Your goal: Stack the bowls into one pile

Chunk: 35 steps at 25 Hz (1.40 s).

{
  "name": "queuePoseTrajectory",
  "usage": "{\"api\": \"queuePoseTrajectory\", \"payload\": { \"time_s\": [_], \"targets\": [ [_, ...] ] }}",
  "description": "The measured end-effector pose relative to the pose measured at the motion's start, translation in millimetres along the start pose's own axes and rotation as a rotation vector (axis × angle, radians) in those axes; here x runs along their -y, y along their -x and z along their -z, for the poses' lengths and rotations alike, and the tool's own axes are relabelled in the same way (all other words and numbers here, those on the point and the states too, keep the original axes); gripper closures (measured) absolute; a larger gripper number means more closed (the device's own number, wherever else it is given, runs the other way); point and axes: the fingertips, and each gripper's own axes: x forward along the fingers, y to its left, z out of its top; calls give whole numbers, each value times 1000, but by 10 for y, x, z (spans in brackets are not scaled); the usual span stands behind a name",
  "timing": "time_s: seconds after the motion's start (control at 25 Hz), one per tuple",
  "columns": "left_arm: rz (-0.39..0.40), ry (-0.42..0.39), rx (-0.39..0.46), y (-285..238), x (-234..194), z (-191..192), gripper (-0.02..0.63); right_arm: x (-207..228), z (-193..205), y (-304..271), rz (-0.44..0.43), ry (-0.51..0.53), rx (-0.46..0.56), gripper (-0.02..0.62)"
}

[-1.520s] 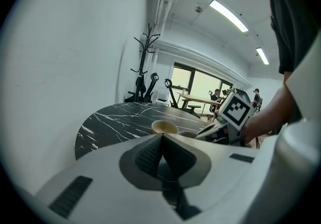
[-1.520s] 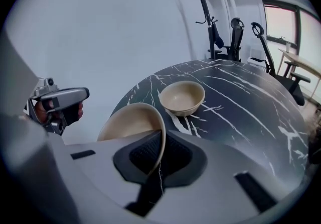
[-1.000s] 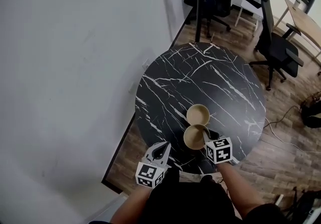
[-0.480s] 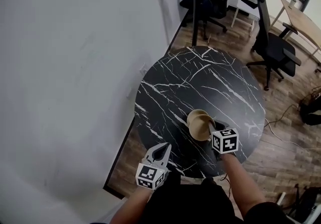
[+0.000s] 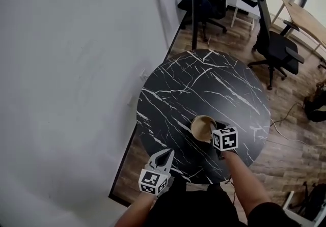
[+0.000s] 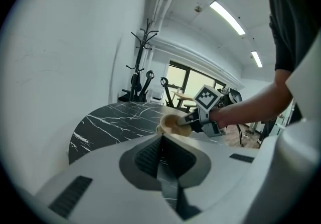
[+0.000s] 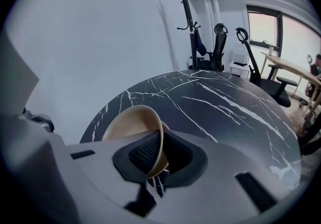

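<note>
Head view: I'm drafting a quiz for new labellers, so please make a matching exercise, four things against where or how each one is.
Things:
1. tan round bowl
2. left gripper
3. black office chair
4. black coat stand

Places or states:
A. beside the white wall, beyond the far edge of the round black marble table
B. fingers together, nothing between them
C. over the table's near right part
D. on the wood floor, off the table's far right side

Pairs: 1-C, 2-B, 3-D, 4-A.
</note>
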Motion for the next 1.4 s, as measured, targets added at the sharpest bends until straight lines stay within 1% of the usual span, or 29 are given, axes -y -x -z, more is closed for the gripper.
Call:
{"api": "queuePoseTrajectory", "payload": {
  "time_s": [0.16,0.32,0.4,0.48,0.52,0.68,0.8,0.92,1.04,1.12,1.24,1.32,1.4],
  "targets": [
    [-2,24,2,12,-69,-6,592,31,37,-68,30,-11,4,569],
    [25,9,-16,17,-26,-2,592,53,65,-136,54,-27,9,560],
    [42,1,-18,33,-6,-11,592,22,58,-145,54,-21,18,544],
    [52,3,-17,14,-7,-21,592,16,4,-132,60,-3,38,491],
    [54,6,-15,3,-10,-29,592,23,-29,-117,65,3,49,480],
    [59,13,-9,-4,1,-65,592,14,-154,-18,80,13,98,471],
    [61,18,2,-6,31,-107,592,-24,-244,121,77,34,132,487],
    [57,14,12,-15,43,-155,592,-96,-330,319,74,71,178,526],
    [53,2,15,-41,57,-236,592,-200,-471,582,39,50,274,562],
    [62,-13,30,-43,115,-370,592,-245,-584,805,23,32,343,583],
    [84,-39,58,-11,218,-588,592,-303,-706,1116,27,45,405,588],
    [97,-49,72,-20,283,-687,592,-323,-753,1292,36,69,432,588],
    [120,-54,88,-52,368,-755,592,-329,-752,1438,26,90,459,589]
  ]
}}
